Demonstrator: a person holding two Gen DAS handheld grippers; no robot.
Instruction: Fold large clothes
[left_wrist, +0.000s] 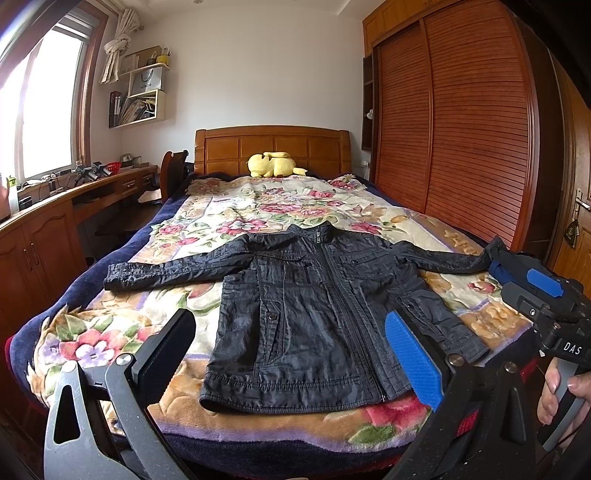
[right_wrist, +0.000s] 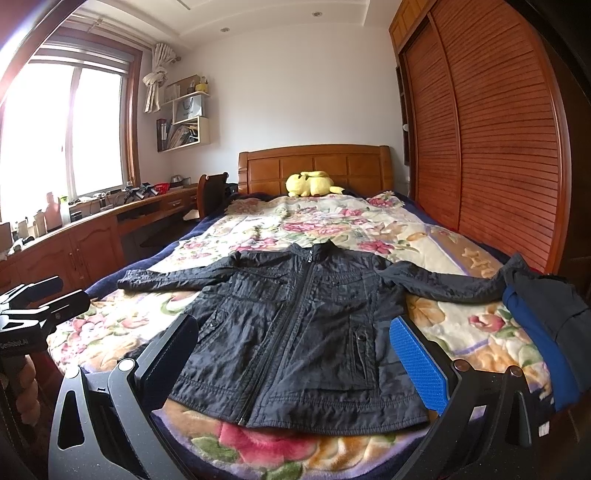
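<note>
A black, crinkled, thin-shelled zip-front jacket (left_wrist: 317, 306) lies face up and zipped on the floral plush blanket (left_wrist: 122, 332) covering the bed, collar toward the far wooden headboard (left_wrist: 273, 147), hem at the near edge, both sleeves spread out left and right. The right sleeve's cuff reaches a pile of dark and blue folded clothing (right_wrist: 546, 332) at the bed's right side. A yellow plush toy (left_wrist: 275, 164) sits far off by the headboard.

The left gripper (left_wrist: 291, 354) hovers above the near hem with its fingers spread wide and empty; the right gripper (right_wrist: 295, 354) hangs likewise, fingers apart, holding nothing.

The jacket looks light and limp, with a smooth, probably slippery shell that may slide over itself when folded. The thicker seams look like the surest holds: the cuffs, the shoulder seams and the hem band. A pinch on the flat panel would likely gather only the top layer.
</note>
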